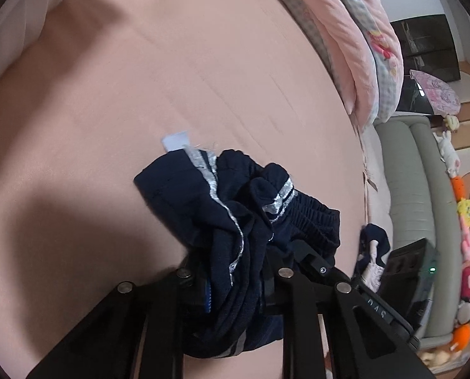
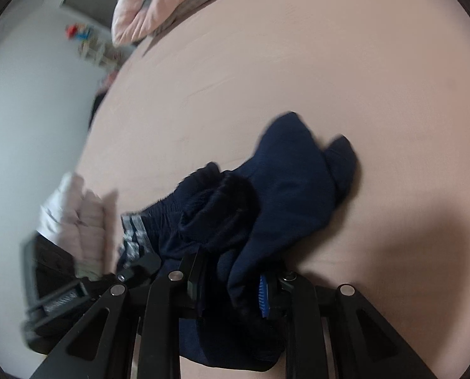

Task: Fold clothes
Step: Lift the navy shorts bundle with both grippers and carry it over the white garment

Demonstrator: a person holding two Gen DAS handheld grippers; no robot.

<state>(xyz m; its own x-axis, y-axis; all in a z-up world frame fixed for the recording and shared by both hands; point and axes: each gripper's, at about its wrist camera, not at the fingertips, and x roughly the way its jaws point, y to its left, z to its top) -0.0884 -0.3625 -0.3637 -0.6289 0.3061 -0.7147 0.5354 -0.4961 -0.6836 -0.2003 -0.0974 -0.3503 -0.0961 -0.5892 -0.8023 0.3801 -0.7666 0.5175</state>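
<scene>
A pair of navy shorts [image 1: 235,208] with silver side stripes and a white label hangs bunched above the pink bed sheet [image 1: 171,79]. My left gripper [image 1: 231,281] is shut on the shorts' fabric. In the right wrist view the same navy shorts [image 2: 282,183] drape from my right gripper [image 2: 235,284], which is shut on them; a blue pad shows beside the cloth. The other gripper [image 2: 86,287] shows at the lower left of that view.
A rolled pink quilt [image 1: 361,50] lies along the far side of the bed, also in the right wrist view [image 2: 146,3]. A grey-green sofa [image 1: 414,189] with plush toys stands past the bed's edge. A white wall [image 2: 29,110] is at the left.
</scene>
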